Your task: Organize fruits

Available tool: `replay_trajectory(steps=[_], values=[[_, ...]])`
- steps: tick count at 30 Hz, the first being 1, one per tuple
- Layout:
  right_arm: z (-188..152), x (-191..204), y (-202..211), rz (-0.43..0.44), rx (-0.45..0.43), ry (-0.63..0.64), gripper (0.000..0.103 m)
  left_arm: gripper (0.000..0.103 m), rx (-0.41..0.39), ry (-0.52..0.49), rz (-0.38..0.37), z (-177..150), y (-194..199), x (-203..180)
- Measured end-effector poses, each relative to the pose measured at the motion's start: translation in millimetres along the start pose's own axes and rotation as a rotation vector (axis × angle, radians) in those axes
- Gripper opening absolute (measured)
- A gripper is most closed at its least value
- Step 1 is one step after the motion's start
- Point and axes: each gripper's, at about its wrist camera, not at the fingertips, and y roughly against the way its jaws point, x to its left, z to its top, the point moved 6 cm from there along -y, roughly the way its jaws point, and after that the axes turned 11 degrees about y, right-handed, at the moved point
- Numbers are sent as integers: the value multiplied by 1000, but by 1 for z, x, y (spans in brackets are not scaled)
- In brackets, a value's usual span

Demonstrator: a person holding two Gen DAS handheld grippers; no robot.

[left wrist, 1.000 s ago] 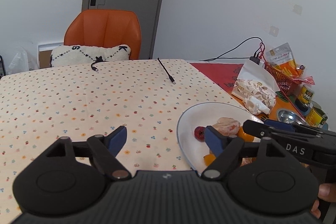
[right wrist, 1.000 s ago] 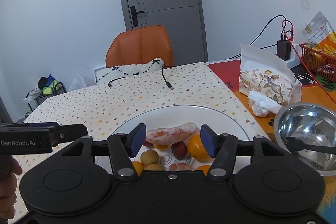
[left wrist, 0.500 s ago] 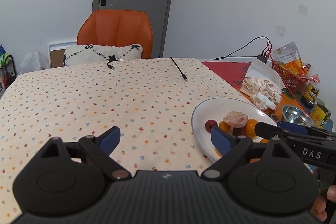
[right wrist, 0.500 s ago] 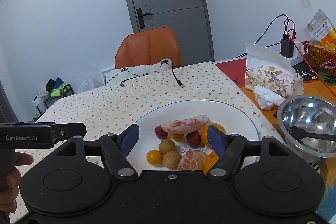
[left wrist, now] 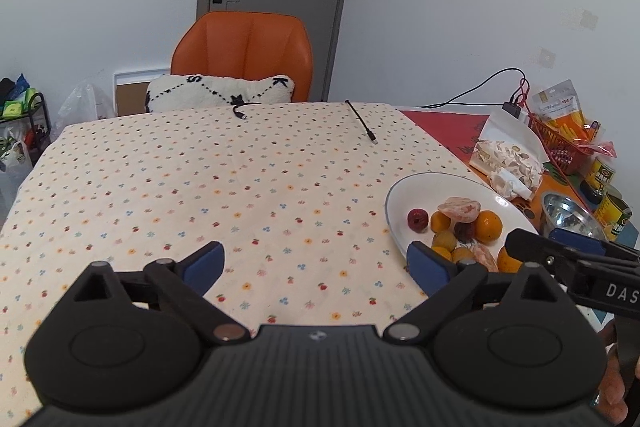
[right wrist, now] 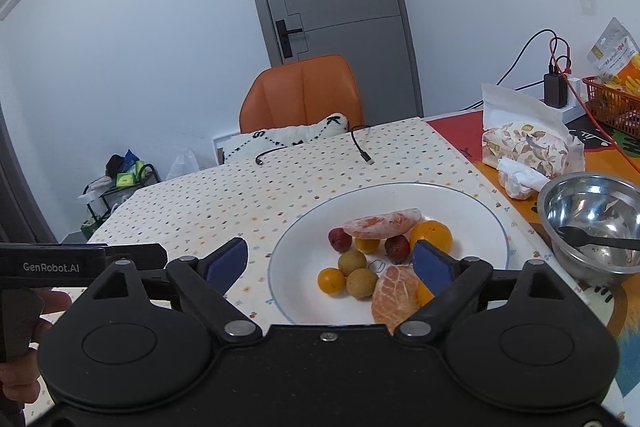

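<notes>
A white plate [right wrist: 472, 203] [left wrist: 424, 183] holds mixed fruit: peeled citrus pieces [right wrist: 382, 223] [right wrist: 396, 293], an orange [right wrist: 432, 235], small yellow-orange fruits [right wrist: 331, 281], brown longans [right wrist: 352, 261] and red lychees [right wrist: 339, 239]. My right gripper [right wrist: 330, 265] is open above the plate's near edge, holding nothing. My left gripper [left wrist: 316, 265] is open over the dotted tablecloth, left of the plate, holding nothing. In the left wrist view the same fruit pile [left wrist: 458, 209] shows at the right.
A steel bowl [right wrist: 592, 223] with a black spoon stands right of the plate. A tissue pack [right wrist: 528, 147], a red basket [right wrist: 612, 103] and cans [left wrist: 604, 173] crowd the right side. Two black cables [left wrist: 362, 123] lie far back. An orange chair [left wrist: 244, 55] stands behind the table.
Both grippers have pulled back and up from the plate, so more of the table and fruit shows. Both stay open. The fruit has not moved.
</notes>
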Motion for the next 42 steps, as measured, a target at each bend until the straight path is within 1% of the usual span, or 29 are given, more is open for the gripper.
replay_trajectory(steps=[1,5,15,17,19,26,32,42], values=[[0,2,2,2,-2,1,96,97,-1,2,4,0,2,2],[1,8,12,8,-11,3,103,97,-10,6,22,-2,14,8],[-1,22,34,29,-9,7,103,98,-43,15,47,-5,49,19],[0,24,40,32,-13,8,103,101,-52,9,52,-5,57,20],[1,27,46,38,-17,10,103,103,-63,4,54,-6,64,21],[4,37,61,54,-22,24,103,103,-96,-15,59,-4,90,23],[5,44,74,65,-25,26,103,103,-111,-20,39,-5,107,24],[4,51,94,78,-24,40,103,103,-133,-9,53,-9,133,33]])
